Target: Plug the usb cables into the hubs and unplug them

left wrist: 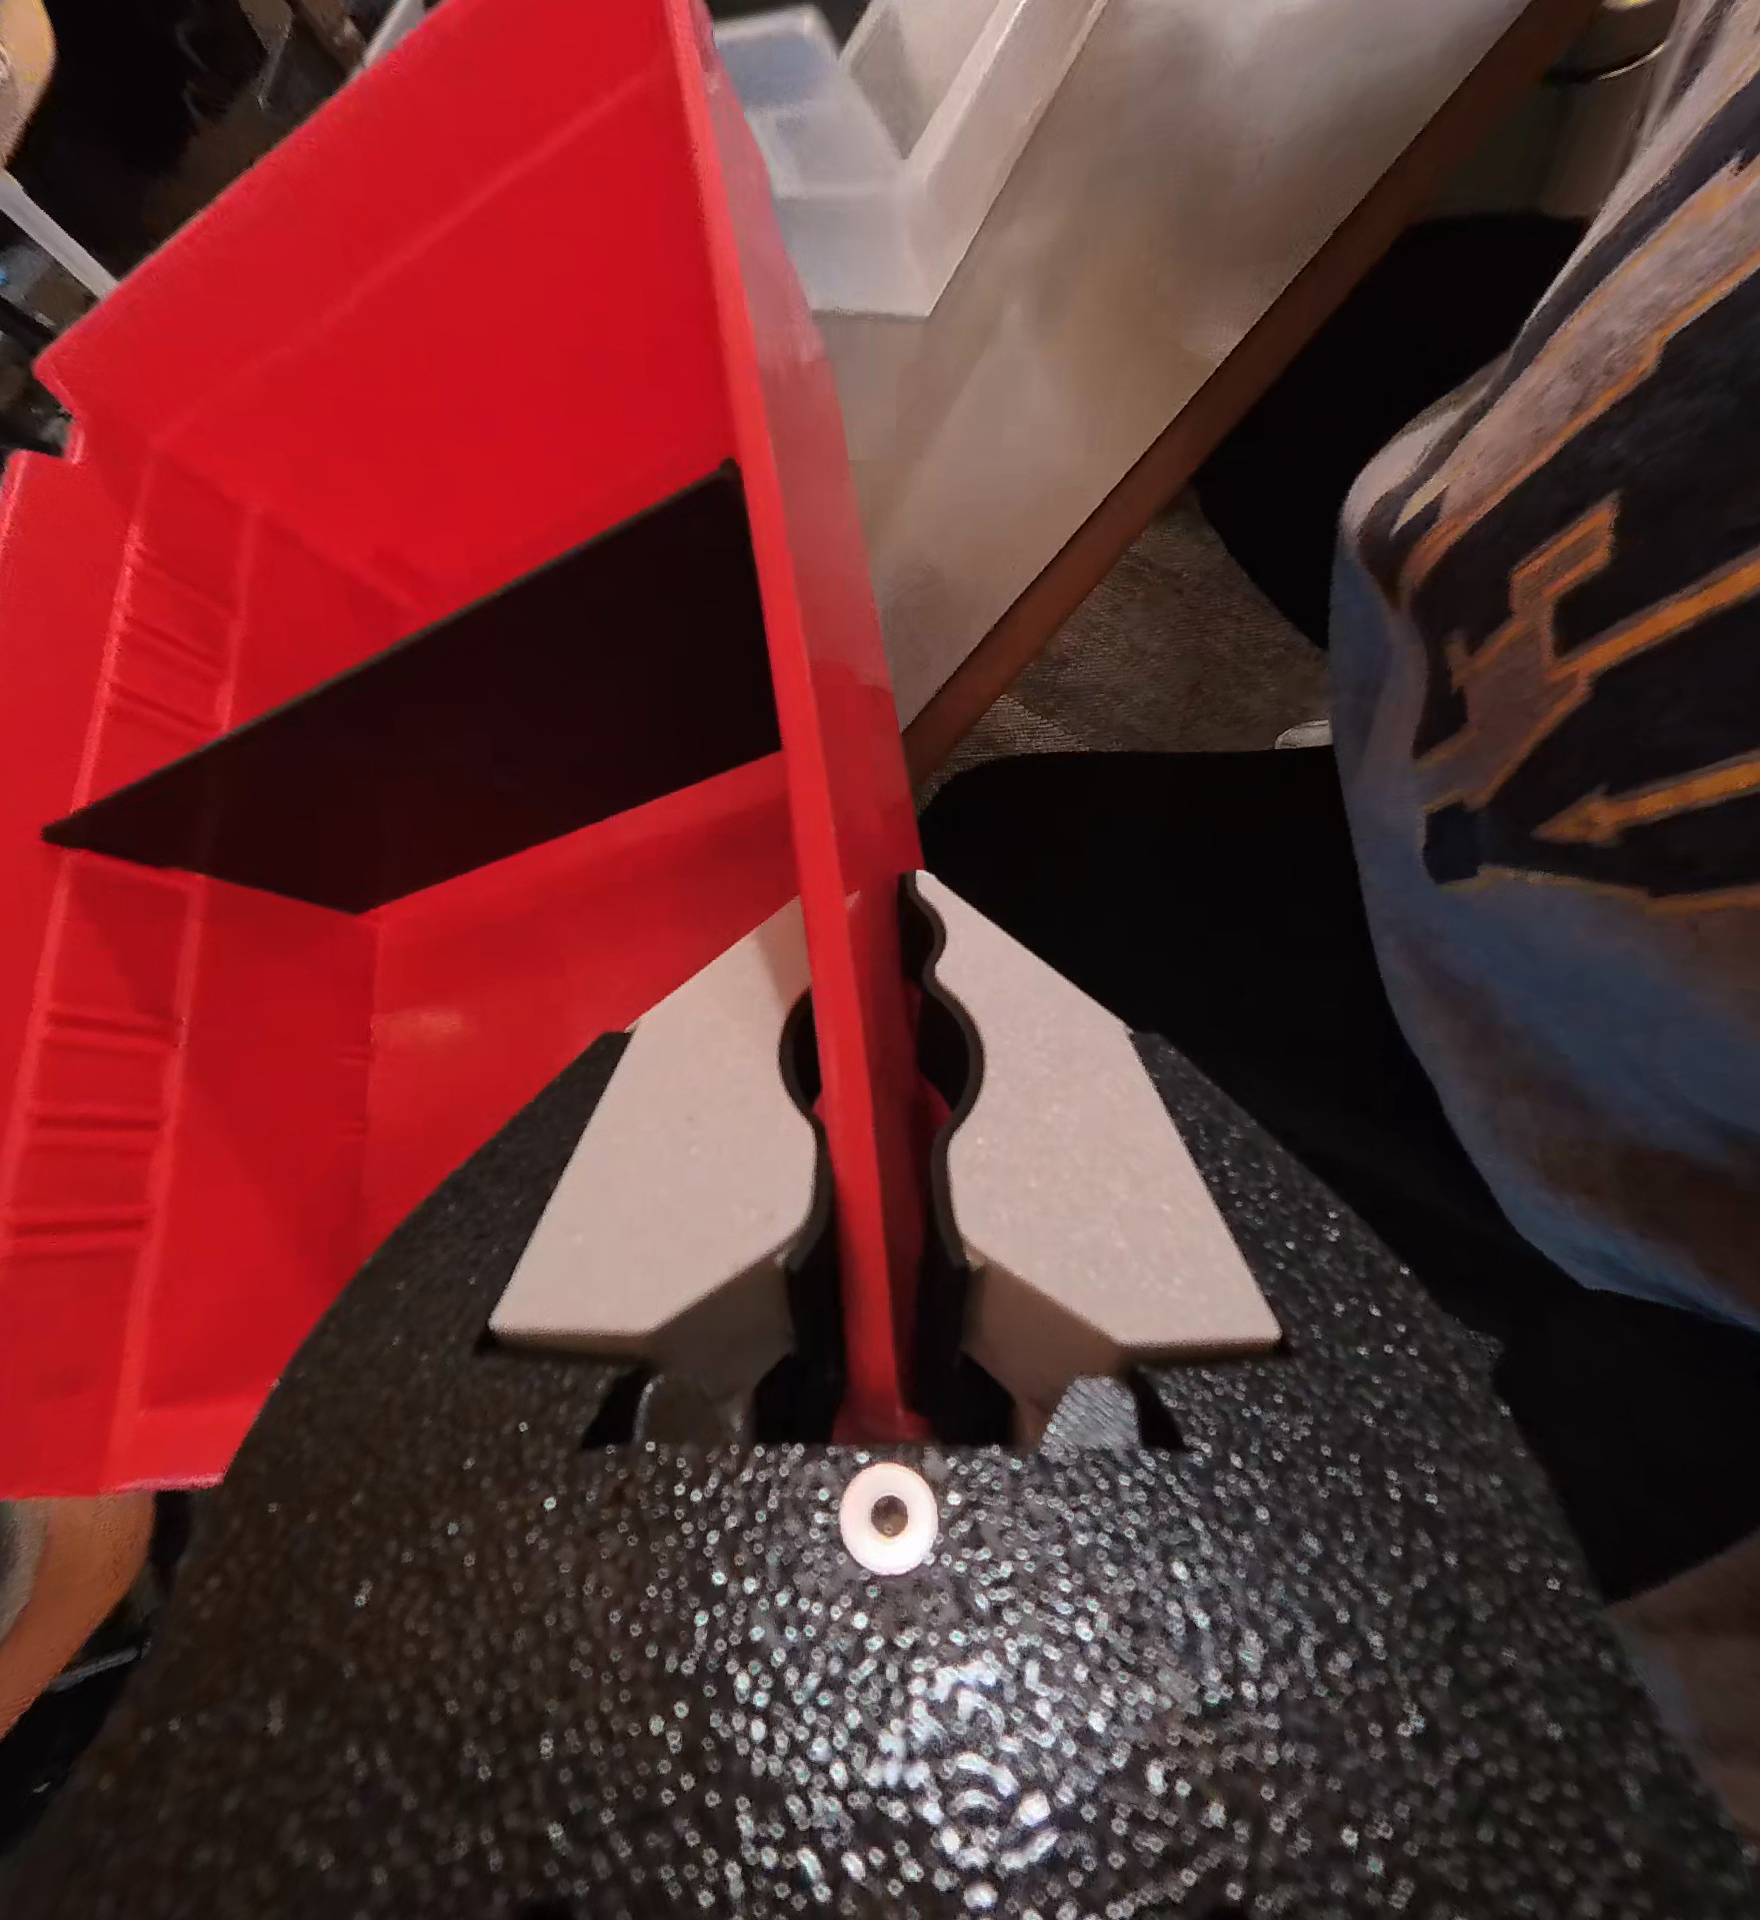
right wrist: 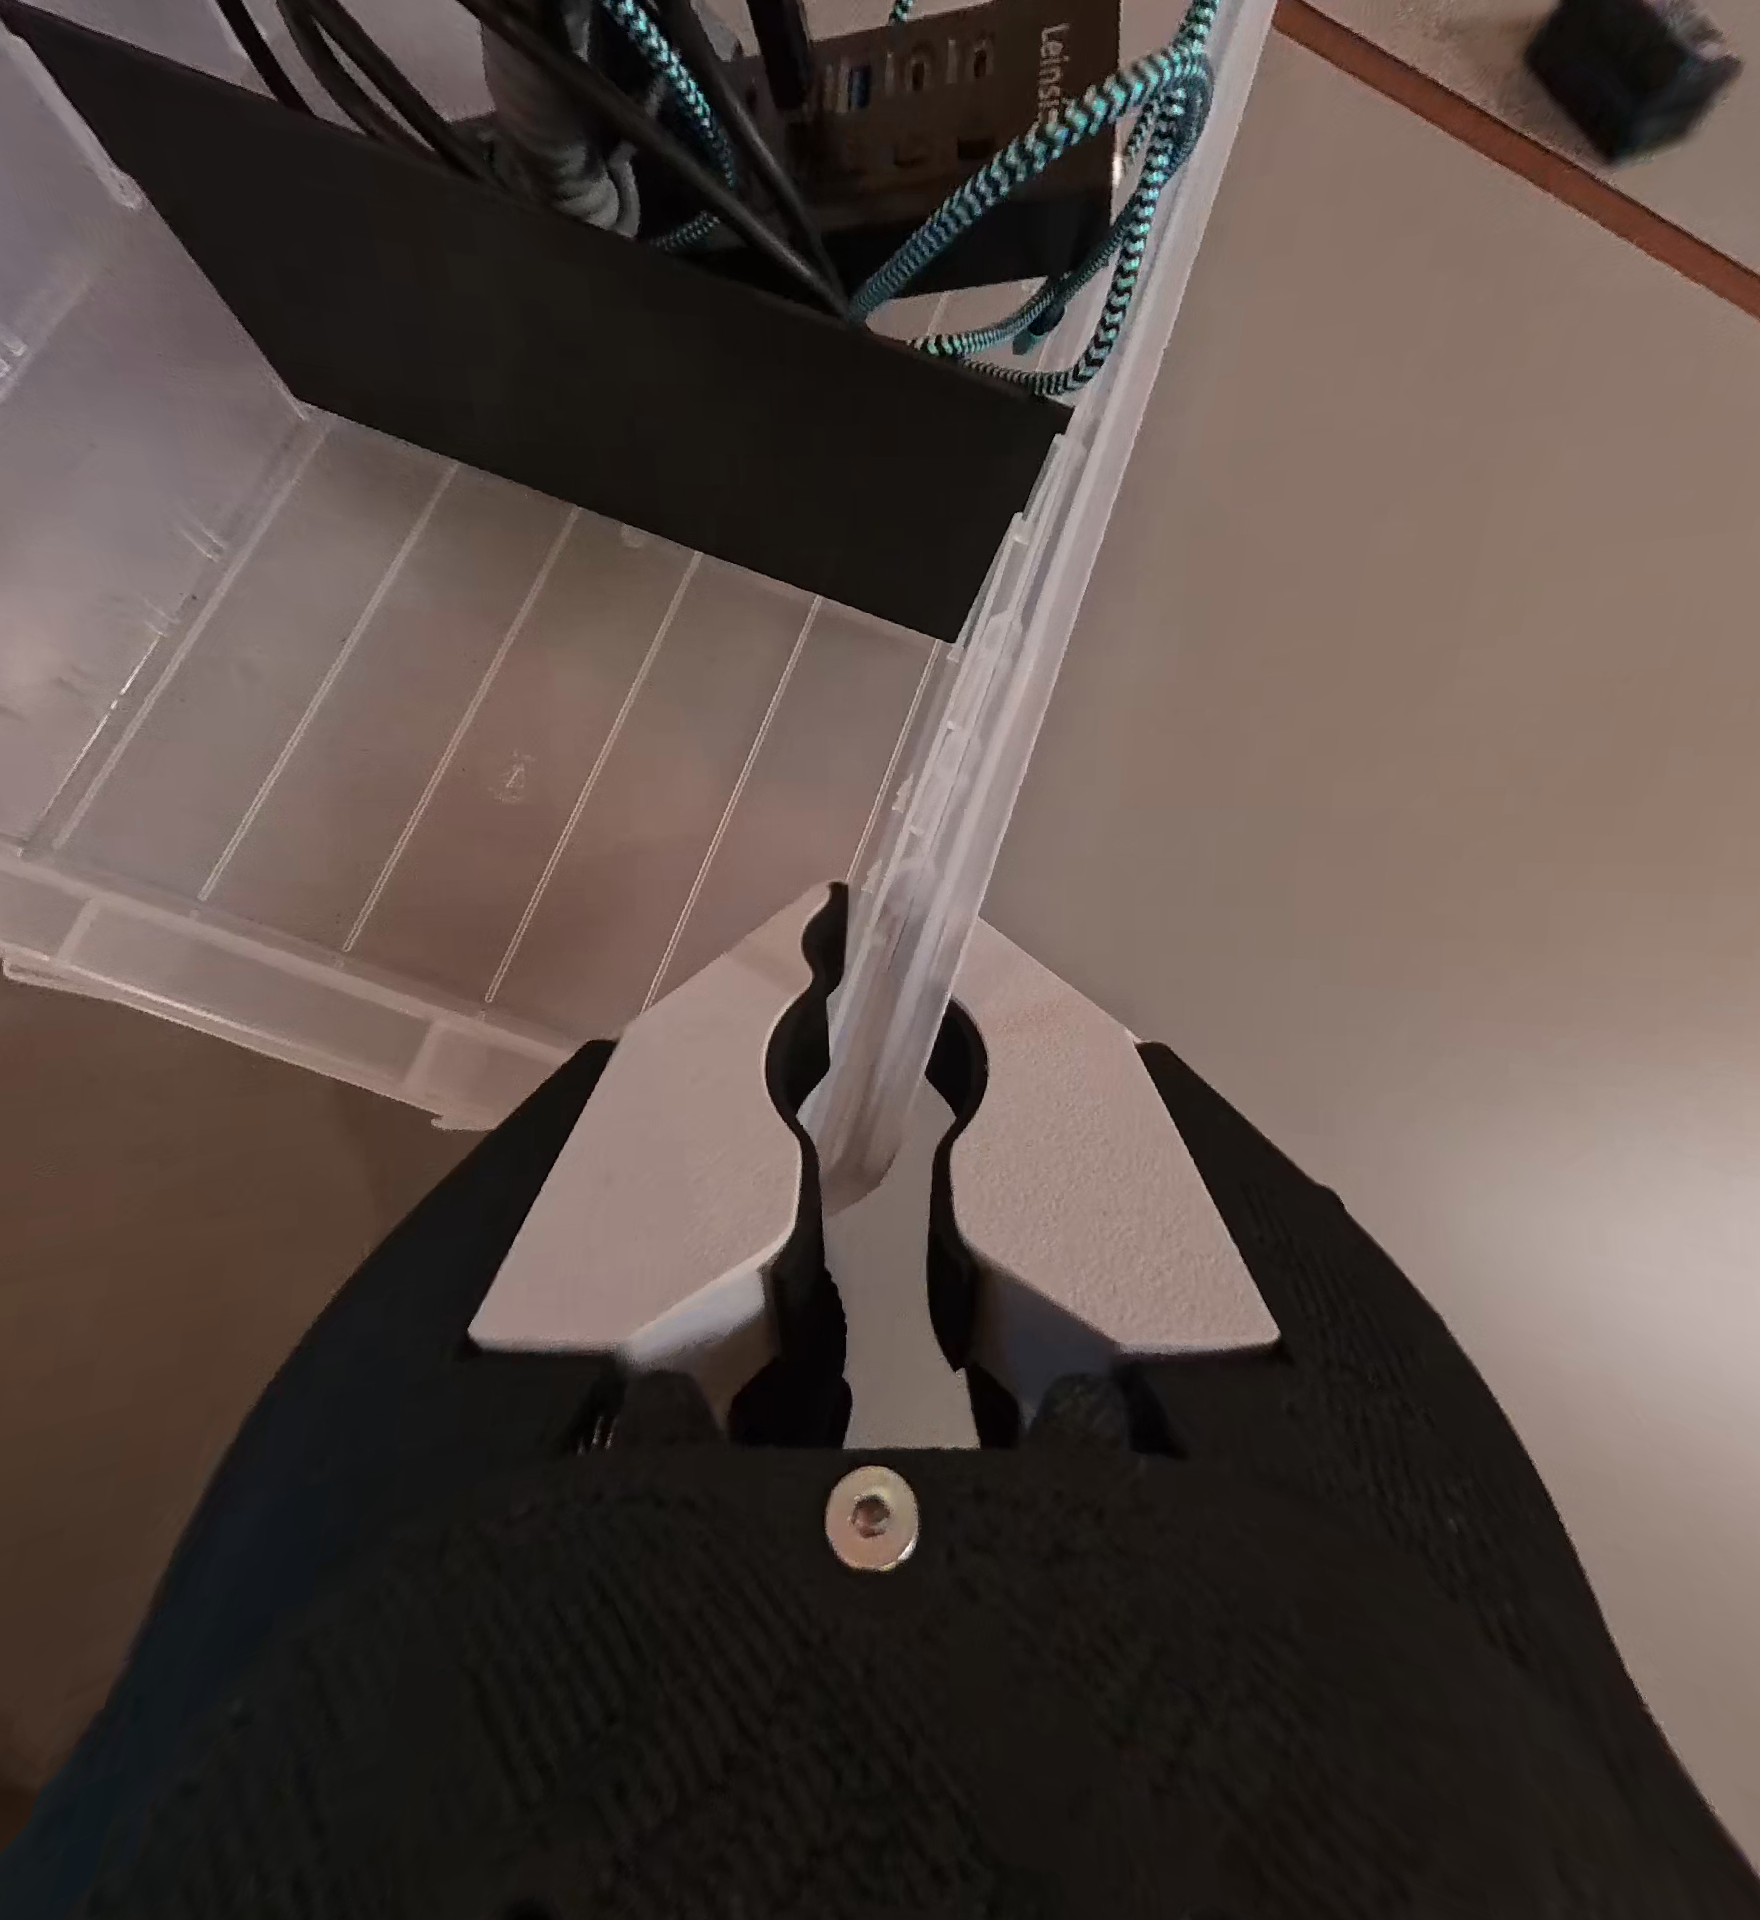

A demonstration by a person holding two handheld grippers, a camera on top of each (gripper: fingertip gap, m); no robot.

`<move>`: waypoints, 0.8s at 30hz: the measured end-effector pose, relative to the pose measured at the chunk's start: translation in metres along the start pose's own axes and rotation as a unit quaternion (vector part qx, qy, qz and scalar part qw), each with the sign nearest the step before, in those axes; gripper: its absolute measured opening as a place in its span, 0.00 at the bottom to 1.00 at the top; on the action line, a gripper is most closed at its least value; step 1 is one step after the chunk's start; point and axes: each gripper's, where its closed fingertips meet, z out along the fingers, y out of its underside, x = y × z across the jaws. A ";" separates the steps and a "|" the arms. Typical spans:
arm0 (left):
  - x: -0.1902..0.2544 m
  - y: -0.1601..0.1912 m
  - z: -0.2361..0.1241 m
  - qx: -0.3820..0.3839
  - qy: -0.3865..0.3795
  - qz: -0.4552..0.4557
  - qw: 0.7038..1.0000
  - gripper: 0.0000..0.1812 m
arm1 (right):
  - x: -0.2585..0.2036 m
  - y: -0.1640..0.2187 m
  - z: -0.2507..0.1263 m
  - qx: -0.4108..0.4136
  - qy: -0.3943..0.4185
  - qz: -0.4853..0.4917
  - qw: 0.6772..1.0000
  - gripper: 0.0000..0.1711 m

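My left gripper (left wrist: 860, 997) is shut on the side wall of a red plastic bin (left wrist: 336, 582) and holds it tilted off the table. The bin has a black divider (left wrist: 460, 717) and shows nothing inside. My right gripper (right wrist: 881, 997) is shut on the side wall of a clear plastic bin (right wrist: 419, 707). Behind that bin's black divider (right wrist: 585, 384) lie teal-and-black braided cables (right wrist: 1021, 177), black cables (right wrist: 741, 135), a grey cable and a dark hub (right wrist: 917, 94) with a row of ports. The near compartment of the clear bin holds nothing.
The clear bin also shows in the left wrist view (left wrist: 969, 291), right of the red bin. The beige table has a brown edge (left wrist: 1167, 457). A person's patterned sleeve (left wrist: 1603, 727) is close on the right. A small black block (right wrist: 1634, 73) lies at the far right. My right fingertips sit around 45 cm from my left ones.
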 end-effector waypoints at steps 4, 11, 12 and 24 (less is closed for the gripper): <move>-0.001 -0.017 -0.014 0.018 -0.003 0.010 1.000 0.03 | -0.042 -0.020 0.013 0.020 -0.031 -0.028 0.999 0.10; -0.004 -0.088 -0.004 0.082 0.008 0.063 0.995 0.03 | -0.034 -0.034 -0.035 0.084 -0.091 0.005 0.992 0.31; -0.003 -0.104 0.002 0.096 0.019 0.071 0.993 0.03 | -0.027 -0.034 -0.046 0.090 -0.103 0.014 0.990 0.32; 0.063 -0.327 0.141 0.193 0.209 0.178 0.942 0.04 | 0.183 0.024 -0.203 0.210 0.137 0.088 0.964 0.24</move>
